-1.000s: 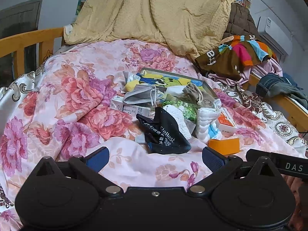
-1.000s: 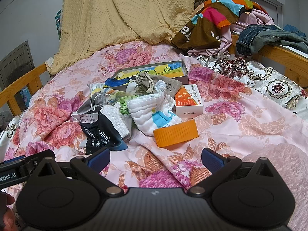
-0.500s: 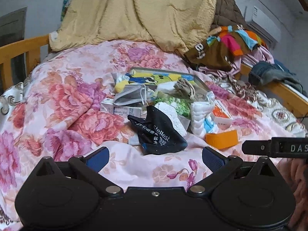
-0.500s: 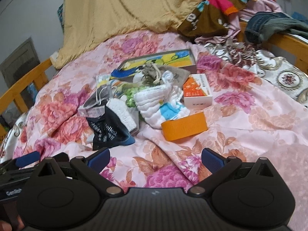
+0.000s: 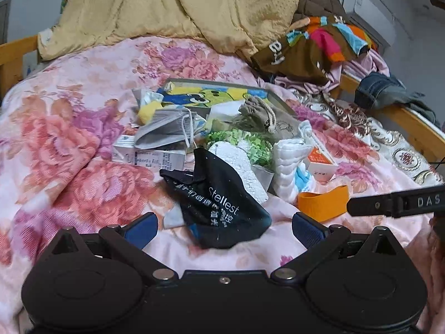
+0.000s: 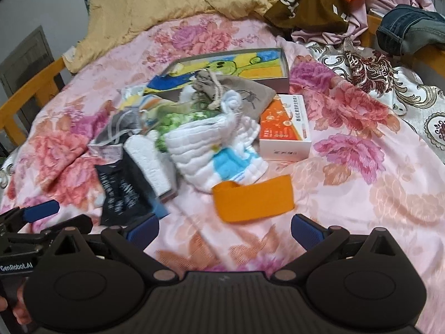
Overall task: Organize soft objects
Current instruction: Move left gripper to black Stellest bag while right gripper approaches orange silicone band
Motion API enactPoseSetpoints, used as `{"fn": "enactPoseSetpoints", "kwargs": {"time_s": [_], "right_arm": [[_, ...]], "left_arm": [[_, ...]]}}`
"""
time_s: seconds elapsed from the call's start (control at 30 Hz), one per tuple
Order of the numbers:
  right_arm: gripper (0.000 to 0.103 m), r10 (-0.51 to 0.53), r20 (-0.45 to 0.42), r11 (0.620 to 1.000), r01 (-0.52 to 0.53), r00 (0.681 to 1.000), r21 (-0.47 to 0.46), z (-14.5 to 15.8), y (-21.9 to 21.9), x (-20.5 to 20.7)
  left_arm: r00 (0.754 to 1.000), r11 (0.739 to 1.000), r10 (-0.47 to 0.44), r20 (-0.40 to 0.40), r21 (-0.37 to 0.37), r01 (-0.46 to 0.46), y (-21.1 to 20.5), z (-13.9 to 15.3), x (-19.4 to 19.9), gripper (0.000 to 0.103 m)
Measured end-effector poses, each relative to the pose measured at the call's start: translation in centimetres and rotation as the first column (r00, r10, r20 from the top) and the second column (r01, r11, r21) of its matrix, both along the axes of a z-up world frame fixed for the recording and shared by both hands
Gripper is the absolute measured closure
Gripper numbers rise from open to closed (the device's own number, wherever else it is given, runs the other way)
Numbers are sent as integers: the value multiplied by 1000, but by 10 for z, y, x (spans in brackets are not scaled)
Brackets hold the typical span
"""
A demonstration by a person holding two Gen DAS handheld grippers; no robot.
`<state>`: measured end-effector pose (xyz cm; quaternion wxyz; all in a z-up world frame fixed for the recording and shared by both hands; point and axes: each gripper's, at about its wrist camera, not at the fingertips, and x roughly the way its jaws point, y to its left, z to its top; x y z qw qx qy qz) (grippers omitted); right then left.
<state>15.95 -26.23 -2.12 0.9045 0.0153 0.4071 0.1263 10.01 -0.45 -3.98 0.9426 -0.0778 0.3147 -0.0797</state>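
Observation:
A heap of small items lies mid-bed on the floral quilt. Nearest my left gripper [image 5: 224,226] is a black cloth pouch [image 5: 219,203] printed "Stellest"; the open, empty jaws sit just short of it. My right gripper [image 6: 224,226] is open too, just below an orange fabric band [image 6: 254,201]. Behind the band lies a white and blue folded cloth [image 6: 219,150], a grey drawstring bag [image 6: 222,89], a green fluffy piece [image 6: 180,119] and a grey face mask [image 5: 167,130]. The other gripper shows at each view's edge.
A flat picture box [image 6: 236,66] and an orange and white carton [image 6: 286,128] lie in the heap. A yellow blanket [image 5: 172,8] hangs at the back. Clothes and jeans [image 6: 411,30] pile at the right by the wooden bed rail [image 5: 411,128].
Both grippers have moved forward and tilted down toward the heap; the black pouch and the orange band now sit closer to the jaws. Nothing on the bed has moved.

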Motion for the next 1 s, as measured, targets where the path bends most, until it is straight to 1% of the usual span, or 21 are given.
{"fn": "enactPoseSetpoints", "kwargs": {"time_s": [0.1,0.27,0.43,0.53,0.63,0.73,0.83,1.0], "right_arm": [[0,5,-21,1000,-5,1000,-1,-5,-2,20],[0,-20,-77,999,23,997,43,-16,-8,45],[0,-86,-105,996,89,991,26,-26,-12,63],[0,-107,-109,994,109,988,12,-33,-14,75],[0,-127,-160,991,133,979,23,-44,-16,88],[0,-123,-203,989,136,972,53,-53,-18,95],[0,-112,-215,989,129,970,66,-55,-18,96],[0,-56,-216,997,64,975,31,-56,-5,94]], "left_arm": [[1000,1000,-4,-17,-12,3,-2,-8,17,1],[998,998,-8,-59,-64,4,-5,-21,41,1],[996,994,8,-88,-106,-18,-9,-31,60,1],[994,993,8,-107,-117,-21,-12,-35,68,1],[991,993,17,-131,-117,-32,-15,-39,75,1],[989,990,28,-148,-130,-48,-15,-42,80,1],[988,986,39,-151,-152,-62,-13,-46,81,1],[989,987,23,-144,-156,-45,-13,-50,80,1]]}}
